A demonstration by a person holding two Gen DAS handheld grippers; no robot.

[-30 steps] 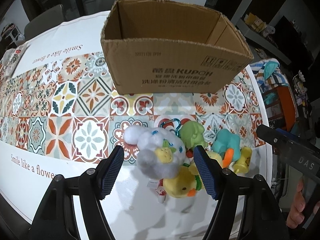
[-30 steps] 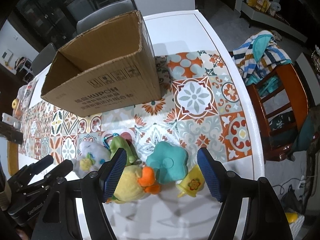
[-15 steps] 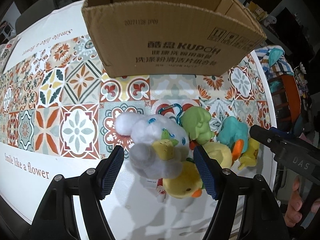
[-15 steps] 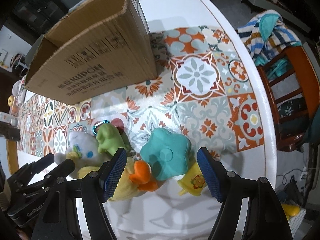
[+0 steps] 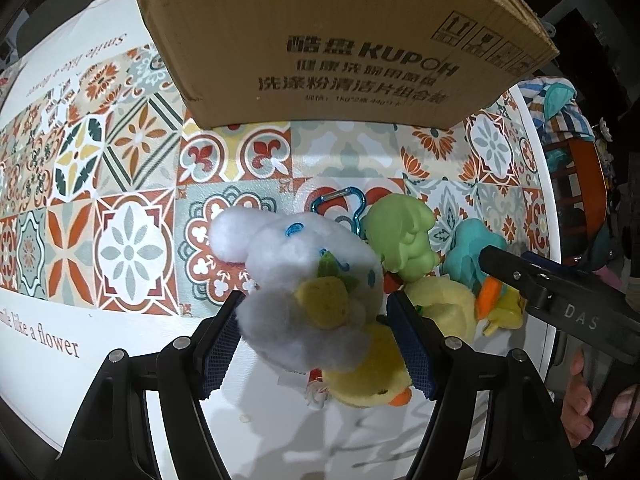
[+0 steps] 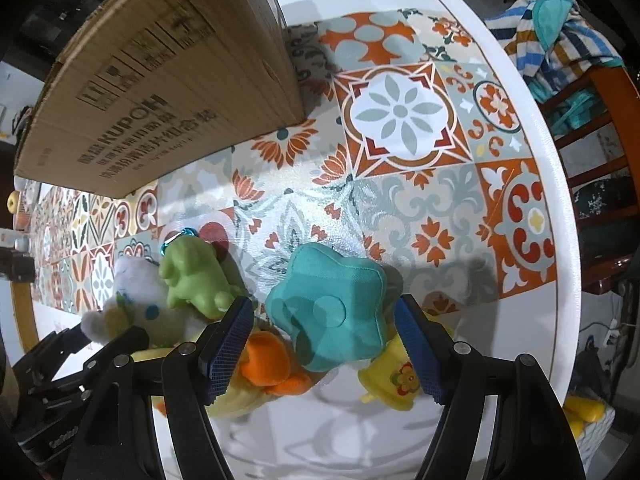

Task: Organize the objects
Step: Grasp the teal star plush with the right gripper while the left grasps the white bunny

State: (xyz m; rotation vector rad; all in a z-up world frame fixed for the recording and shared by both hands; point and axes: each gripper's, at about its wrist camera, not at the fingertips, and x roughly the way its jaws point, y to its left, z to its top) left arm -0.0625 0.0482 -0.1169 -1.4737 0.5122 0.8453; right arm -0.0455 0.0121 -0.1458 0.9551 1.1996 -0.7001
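A heap of soft toys lies on the tiled tablecloth in front of a cardboard box (image 5: pixel 344 44). My left gripper (image 5: pixel 316 340) is open with its jaws on either side of a white plush (image 5: pixel 304 280) that lies on a yellow duck plush (image 5: pixel 368 376). A green toy (image 5: pixel 404 240) with a blue carabiner lies beside them. My right gripper (image 6: pixel 326 344) is open with its jaws on either side of a teal star-shaped toy (image 6: pixel 332 312); a small yellow toy (image 6: pixel 390 378) sits under its right jaw. The white plush (image 6: pixel 128 300) and green toy (image 6: pixel 192 276) lie to the left.
The cardboard box (image 6: pixel 160 68) stands open-topped behind the toys. The table edge (image 6: pixel 560 208) runs close on the right, with a wooden chair (image 6: pixel 600 100) draped in striped cloth beyond it. The right gripper's arm (image 5: pixel 560 300) reaches in from the right in the left wrist view.
Both grippers have moved down and forward toward the toys. The white plush now sits between the left jaws and the teal toy between the right jaws. Both stay open.
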